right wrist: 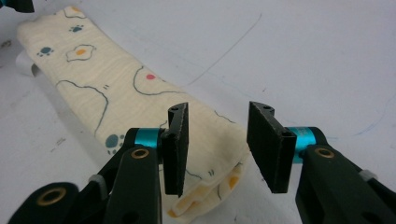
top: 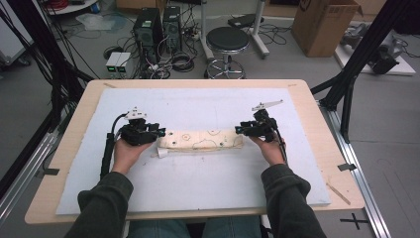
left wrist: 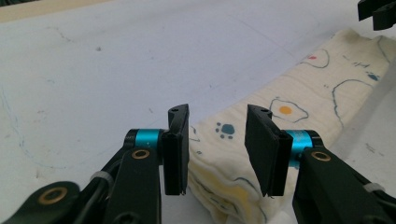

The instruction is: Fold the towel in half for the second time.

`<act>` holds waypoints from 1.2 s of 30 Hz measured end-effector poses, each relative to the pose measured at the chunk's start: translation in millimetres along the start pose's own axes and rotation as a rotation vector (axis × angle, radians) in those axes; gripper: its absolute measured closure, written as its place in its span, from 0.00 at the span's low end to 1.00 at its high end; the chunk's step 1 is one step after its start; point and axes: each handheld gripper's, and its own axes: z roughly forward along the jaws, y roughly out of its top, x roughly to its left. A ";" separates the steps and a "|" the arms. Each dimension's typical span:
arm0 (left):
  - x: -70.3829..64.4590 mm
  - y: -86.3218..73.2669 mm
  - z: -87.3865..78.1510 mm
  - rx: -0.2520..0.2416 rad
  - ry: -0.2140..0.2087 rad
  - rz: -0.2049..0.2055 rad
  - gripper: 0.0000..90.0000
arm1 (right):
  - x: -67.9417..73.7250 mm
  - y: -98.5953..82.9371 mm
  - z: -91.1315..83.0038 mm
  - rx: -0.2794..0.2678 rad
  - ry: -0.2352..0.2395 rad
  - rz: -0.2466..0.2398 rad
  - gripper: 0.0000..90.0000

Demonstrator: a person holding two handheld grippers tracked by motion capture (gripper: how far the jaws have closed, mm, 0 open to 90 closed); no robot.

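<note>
Cream folded cloth (top: pixel 200 140), one, between two spread claws, left claw (top: pixel 161 132) and right claw (top: pixel 238 129).

The person is wearing dark olive-grey sleeves (top: pixel 106 198) with ribbed cuffs and blue jeans (top: pixel 163 229).

The left tool (left wrist: pixel 217 149) is showing two flat black rectangular jaws, each mounting on an anodised cyan collar (left wrist: pixel 148 138). Black linkage arms are carrying brass-coloured pivot bushings (left wrist: pixel 140 154), and white cable ties are wrapping the linkages. A black cable (top: pixel 106 148) is trailing from its body.

The right tool (right wrist: pixel 218 147) is showing the same build; its right jaw pad is displaying fine vertical ribbing. A grey three-cornered plate (top: pixel 267 104) is sitting on top.
</note>
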 end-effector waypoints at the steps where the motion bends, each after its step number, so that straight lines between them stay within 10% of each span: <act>1: -1.0 0.2 -0.8 -0.004 -0.003 0.000 0.67 | 0.4 0.3 -1.8 -0.005 0.002 -0.005 0.65; 36: -19.7 -3.3 -38.5 -0.047 -0.073 0.039 0.41 | 25.0 2.6 -26.2 -0.085 0.029 0.022 0.25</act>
